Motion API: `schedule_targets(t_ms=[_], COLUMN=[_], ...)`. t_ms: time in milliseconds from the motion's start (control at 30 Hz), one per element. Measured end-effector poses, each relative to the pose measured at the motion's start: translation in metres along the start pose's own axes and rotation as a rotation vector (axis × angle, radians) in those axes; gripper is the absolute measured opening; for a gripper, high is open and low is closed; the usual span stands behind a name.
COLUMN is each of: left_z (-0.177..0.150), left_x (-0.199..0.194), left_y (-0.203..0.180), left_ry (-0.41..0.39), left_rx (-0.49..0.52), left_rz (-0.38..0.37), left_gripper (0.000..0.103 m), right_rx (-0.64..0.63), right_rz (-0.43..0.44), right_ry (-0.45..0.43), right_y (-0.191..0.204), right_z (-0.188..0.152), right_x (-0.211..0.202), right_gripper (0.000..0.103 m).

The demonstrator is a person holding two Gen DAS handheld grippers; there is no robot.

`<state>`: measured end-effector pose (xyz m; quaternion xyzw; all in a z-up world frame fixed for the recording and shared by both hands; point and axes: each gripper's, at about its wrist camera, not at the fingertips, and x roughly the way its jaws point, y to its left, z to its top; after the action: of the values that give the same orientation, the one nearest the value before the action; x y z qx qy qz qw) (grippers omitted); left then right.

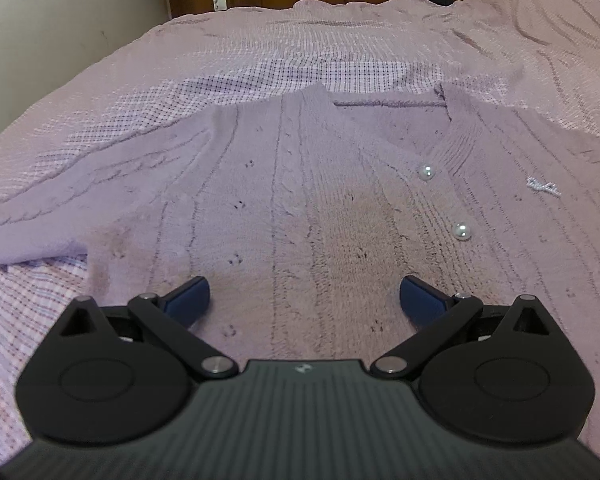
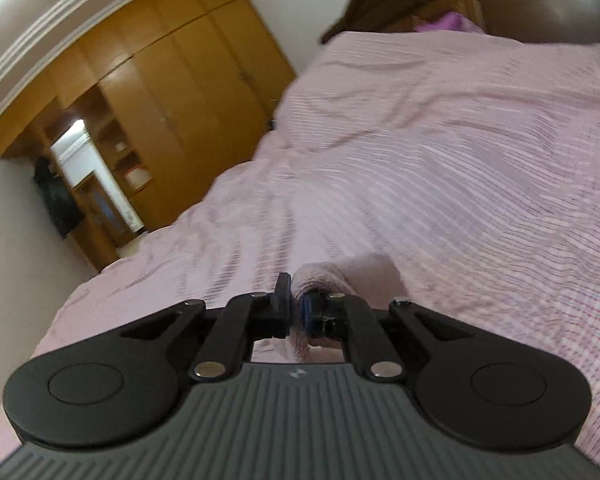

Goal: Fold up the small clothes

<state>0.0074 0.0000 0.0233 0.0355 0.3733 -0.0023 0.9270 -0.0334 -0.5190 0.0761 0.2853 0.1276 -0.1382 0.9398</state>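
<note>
A lilac cable-knit cardigan (image 1: 300, 184) with pearl buttons (image 1: 425, 172) lies front up on the bed, neckline at the far end. My left gripper (image 1: 304, 300) hovers open just above its lower front, blue pads wide apart with nothing between them. In the right wrist view my right gripper (image 2: 297, 304) is shut on a bunched fold of the lilac knit (image 2: 352, 276), which bulges out past the pads and hangs down behind them. That view is tilted and blurred; the rest of the cardigan is out of it.
The pink checked bedspread (image 1: 260, 52) covers the whole bed, wrinkled towards the far end. Wooden wardrobes (image 2: 172, 92) line the wall beyond the bed. A dark headboard (image 2: 540, 0) stands at the right, with something purple (image 2: 452, 22) by it.
</note>
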Motion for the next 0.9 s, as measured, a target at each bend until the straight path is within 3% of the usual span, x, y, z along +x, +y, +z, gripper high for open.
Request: schedule_targets(t_ms=[367, 733, 900], left_z=[0.008, 0.008, 0.008], left_x=[-0.036, -0.046, -0.048], left_y=[0.039, 0.076, 0.090], left_ry=[-0.045, -0.085, -0.095], left_rx=[-0.049, -0.123, -0.155], left_rz=[-0.008, 0.009, 0.021], left_gripper=[0.103, 0.103, 0.103], right_rx=[-0.055, -0.102, -0.170], right_rz=[0.151, 0.300, 0.343], right_ry=[-0.001, 0.047, 0.082], right_y=[0.117, 0.233, 0.285], right_z=[-0.020, -0.065, -0.102], right_x=[-0.015, -0.017, -0.016], right_gripper=[0.005, 0.005, 0.005])
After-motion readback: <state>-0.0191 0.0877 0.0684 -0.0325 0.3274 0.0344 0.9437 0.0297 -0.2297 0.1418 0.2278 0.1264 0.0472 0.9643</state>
